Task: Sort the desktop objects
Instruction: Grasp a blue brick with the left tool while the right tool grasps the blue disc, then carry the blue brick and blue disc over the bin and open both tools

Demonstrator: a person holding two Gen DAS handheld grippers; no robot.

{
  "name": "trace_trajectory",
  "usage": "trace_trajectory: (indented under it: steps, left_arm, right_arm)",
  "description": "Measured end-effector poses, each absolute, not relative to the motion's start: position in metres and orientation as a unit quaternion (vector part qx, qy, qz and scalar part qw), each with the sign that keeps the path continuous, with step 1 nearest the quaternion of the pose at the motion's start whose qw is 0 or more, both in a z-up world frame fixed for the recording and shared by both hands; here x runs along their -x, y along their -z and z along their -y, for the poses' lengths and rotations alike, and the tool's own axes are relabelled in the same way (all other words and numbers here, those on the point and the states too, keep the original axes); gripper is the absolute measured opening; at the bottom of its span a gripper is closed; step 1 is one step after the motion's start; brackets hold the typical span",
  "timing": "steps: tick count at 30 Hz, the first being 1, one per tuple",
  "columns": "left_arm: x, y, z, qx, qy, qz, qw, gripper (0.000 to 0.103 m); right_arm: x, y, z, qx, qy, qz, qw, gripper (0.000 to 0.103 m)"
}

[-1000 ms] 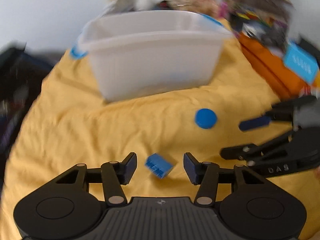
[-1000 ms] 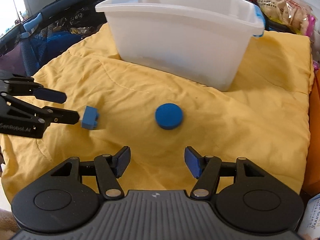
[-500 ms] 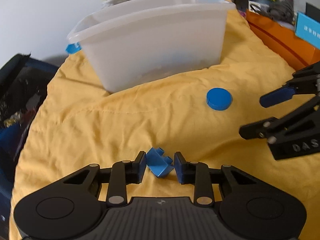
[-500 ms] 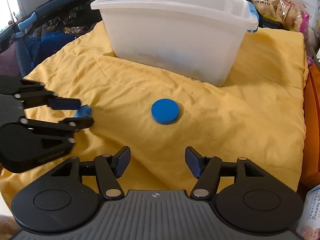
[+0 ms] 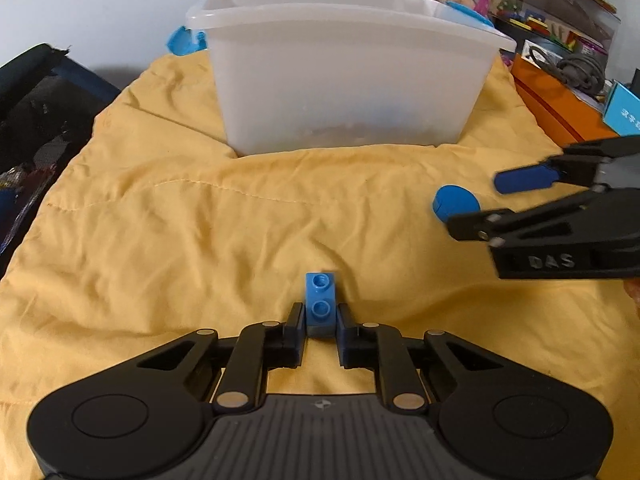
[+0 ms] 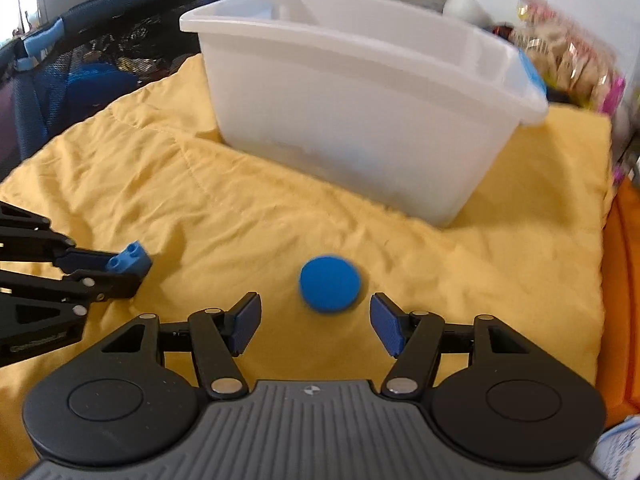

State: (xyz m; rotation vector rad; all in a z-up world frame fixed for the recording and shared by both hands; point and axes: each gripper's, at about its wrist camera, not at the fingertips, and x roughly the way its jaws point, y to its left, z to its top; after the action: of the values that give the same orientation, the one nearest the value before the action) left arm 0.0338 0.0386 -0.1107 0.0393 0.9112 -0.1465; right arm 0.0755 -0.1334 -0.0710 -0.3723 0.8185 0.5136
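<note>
My left gripper (image 5: 319,320) is shut on a small blue toy brick (image 5: 319,300), studs up, just above the yellow cloth (image 5: 200,240). It also shows at the left of the right wrist view, where the brick (image 6: 128,262) sticks out between its fingers. My right gripper (image 6: 316,320) is open, with a flat blue disc (image 6: 330,284) lying on the cloth just ahead between its fingertips. In the left wrist view the disc (image 5: 456,204) lies between the right gripper's fingers. A white plastic bin (image 5: 344,68) (image 6: 360,92) stands behind.
A dark mesh bag (image 6: 80,60) lies beyond the cloth's left edge. An orange box (image 5: 560,108) and a clutter of packets and toys (image 5: 552,20) line the right and back sides. A blue-white carton (image 5: 622,108) sits at far right.
My left gripper has closed on the blue brick, turning it studs up. My right gripper has moved forward so the blue disc now lies between its open fingers.
</note>
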Motion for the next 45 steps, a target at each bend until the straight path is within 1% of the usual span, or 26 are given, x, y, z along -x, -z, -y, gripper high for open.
trace_trajectory:
  steps: [2, 5, 7, 8, 9, 12, 15, 22, 27, 29, 31, 36, 39, 42, 43, 45]
  left_arm:
    - [-0.036, 0.111, -0.038, -0.024, 0.072, -0.437, 0.896, 0.020]
    - [-0.037, 0.112, -0.037, -0.026, 0.073, -0.434, 0.898, 0.021]
    - [-0.037, 0.112, -0.036, -0.037, 0.073, -0.432, 0.898, 0.022]
    - [-0.037, 0.112, -0.036, -0.037, 0.073, -0.432, 0.898, 0.020]
    - [-0.037, 0.111, -0.038, -0.029, 0.073, -0.430, 0.899, 0.017]
    - [-0.041, 0.104, -0.046, 0.007, 0.093, -0.439, 0.894, 0.017]
    - [-0.044, 0.078, -0.046, -0.007, 0.099, -0.416, 0.904, 0.017]
    - [-0.087, -0.022, -0.047, -0.019, 0.119, -0.330, 0.936, 0.017]
    - [-0.146, -0.068, -0.042, -0.039, 0.115, -0.299, 0.947, 0.017]
    - [-0.170, -0.071, -0.039, -0.037, 0.114, -0.307, 0.944, 0.017]
    - [-0.195, -0.063, -0.035, -0.043, 0.106, -0.326, 0.938, 0.017]
    - [-0.240, -0.025, -0.030, -0.043, 0.092, -0.394, 0.913, 0.018]
    - [-0.248, 0.002, -0.032, -0.044, 0.081, -0.424, 0.901, 0.019]
    - [-0.242, 0.009, -0.032, -0.043, 0.085, -0.431, 0.897, 0.034]
    - [-0.238, 0.006, -0.030, -0.046, 0.088, -0.427, 0.899, 0.043]
    - [-0.234, -0.002, -0.025, -0.066, 0.076, -0.417, 0.903, 0.049]
  right_arm:
    - [-0.079, 0.074, 0.131, 0.185, -0.236, -0.380, 0.875, 0.064]
    - [-0.091, 0.084, 0.130, 0.172, -0.237, -0.391, 0.873, 0.061]
    - [-0.099, 0.090, 0.132, 0.156, -0.226, -0.404, 0.872, 0.056]
    - [-0.100, 0.092, 0.135, 0.140, -0.226, -0.407, 0.874, 0.051]
    - [-0.101, 0.092, 0.138, 0.126, -0.230, -0.409, 0.874, 0.042]
    - [-0.100, 0.087, 0.140, 0.127, -0.232, -0.408, 0.874, 0.042]
    - [-0.096, 0.071, 0.144, 0.115, -0.238, -0.400, 0.878, 0.042]
    - [-0.099, -0.007, 0.148, 0.099, -0.242, -0.323, 0.910, 0.042]
    - [-0.133, -0.045, 0.139, 0.105, -0.231, -0.293, 0.922, 0.042]
    - [-0.147, -0.056, 0.132, 0.122, -0.226, -0.278, 0.926, 0.042]
    - [-0.161, -0.061, 0.124, 0.127, -0.227, -0.279, 0.925, 0.042]
    - [-0.209, -0.062, 0.112, 0.113, -0.225, -0.319, 0.914, 0.042]
    - [-0.233, -0.048, 0.109, 0.106, -0.215, -0.361, 0.901, 0.042]
    - [-0.243, -0.026, 0.107, 0.111, -0.204, -0.405, 0.884, 0.045]
    - [-0.243, -0.018, 0.108, 0.111, -0.204, -0.420, 0.877, 0.050]
    - [-0.243, -0.014, 0.111, 0.109, -0.201, -0.431, 0.873, 0.052]
